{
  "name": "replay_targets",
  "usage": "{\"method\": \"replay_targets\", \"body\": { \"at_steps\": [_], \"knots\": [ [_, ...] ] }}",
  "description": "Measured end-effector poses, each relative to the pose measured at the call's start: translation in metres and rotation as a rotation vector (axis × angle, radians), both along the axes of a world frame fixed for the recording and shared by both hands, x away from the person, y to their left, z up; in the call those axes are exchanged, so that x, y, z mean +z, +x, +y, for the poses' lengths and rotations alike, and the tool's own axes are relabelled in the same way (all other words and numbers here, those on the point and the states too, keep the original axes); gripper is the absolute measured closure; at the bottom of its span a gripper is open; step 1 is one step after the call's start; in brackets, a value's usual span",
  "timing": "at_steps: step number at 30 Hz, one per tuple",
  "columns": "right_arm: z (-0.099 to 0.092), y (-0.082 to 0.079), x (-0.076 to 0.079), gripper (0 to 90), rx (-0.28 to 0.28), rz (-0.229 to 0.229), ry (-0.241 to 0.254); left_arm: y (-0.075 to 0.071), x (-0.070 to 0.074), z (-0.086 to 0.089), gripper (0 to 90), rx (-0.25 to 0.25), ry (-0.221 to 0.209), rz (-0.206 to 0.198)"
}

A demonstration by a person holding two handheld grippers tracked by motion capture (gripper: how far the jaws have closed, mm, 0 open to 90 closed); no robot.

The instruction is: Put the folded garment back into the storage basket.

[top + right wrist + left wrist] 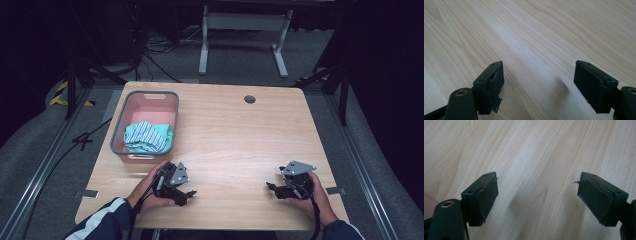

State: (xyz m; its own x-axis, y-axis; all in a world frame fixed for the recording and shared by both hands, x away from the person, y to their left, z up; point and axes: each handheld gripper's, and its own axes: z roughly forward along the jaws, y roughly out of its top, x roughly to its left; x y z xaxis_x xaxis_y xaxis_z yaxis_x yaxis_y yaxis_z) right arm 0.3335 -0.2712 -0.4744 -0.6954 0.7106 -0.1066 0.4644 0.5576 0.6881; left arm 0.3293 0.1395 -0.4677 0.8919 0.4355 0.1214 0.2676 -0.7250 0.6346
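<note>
High view: a light wooden table (235,145) with a person's hands coming in at the near edge, one gripper in each.
Left gripper (186,191): held low over the near left part of the table, its jaws pointing toward the middle.
Left gripper view: the fingers (486,195) stand wide apart with bare wood grain between them, nothing pinched.
Right gripper (271,187): held low over the near right part, jaws pointing left toward the other gripper, well apart from it.
Right gripper view: the fingers (492,85) are spread wide over bare tabletop, nothing between them.
Bin (120,127): a pink tub with a grey rim, just beyond the left fingers, near the table's left edge.
Cloth (147,136): a teal and white striped bundle lying inside the bin, at its near end.
Hole (250,99): a small round dark opening in the table, far beyond both sets of fingers.
</note>
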Motion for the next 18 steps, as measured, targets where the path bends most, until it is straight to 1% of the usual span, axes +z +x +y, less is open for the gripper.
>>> {"method": "replay_targets", "body": {
  "at_steps": [1, 3, 4, 5, 6, 7, 9, 10, 18],
  "knots": [
    [-0.003, -0.001, -0.001, 24.6, -0.005, 0.003, 0.013, 0.001, -0.002, 0.001, 17.1, -0.010, 0.001, 0.003],
    [-0.007, -0.005, -0.003, 23.5, -0.016, 0.012, 0.030, 0.000, -0.006, 0.003, 17.0, -0.006, -0.012, 0.027],
    [-0.007, -0.005, -0.003, 23.5, -0.016, 0.012, 0.030, 0.000, -0.006, 0.003, 16.1, -0.006, -0.012, 0.027],
    [-0.010, -0.006, -0.004, 23.4, -0.021, 0.015, 0.043, 0.000, -0.007, 0.004, 16.1, -0.005, -0.028, 0.029],
    [-0.014, -0.009, -0.006, 21.9, -0.033, 0.023, 0.066, 0.000, -0.008, 0.005, 15.9, 0.005, -0.037, 0.038],
    [-0.014, -0.009, -0.006, 21.9, -0.033, 0.023, 0.066, 0.000, -0.009, 0.006, 15.9, 0.020, -0.055, 0.057],
    [-0.022, -0.010, -0.011, 20.4, -0.055, 0.035, 0.123, 0.002, -0.013, 0.009, 15.4, 0.027, -0.098, 0.081],
    [-0.023, -0.011, -0.012, 19.9, -0.059, 0.027, 0.131, 0.002, -0.015, 0.011, 14.8, 0.034, -0.114, 0.094],
    [-0.025, -0.013, -0.012, 19.2, -0.064, 0.026, 0.128, 0.002, -0.015, 0.011, 14.3, 0.036, -0.116, 0.094]
  ]
}}
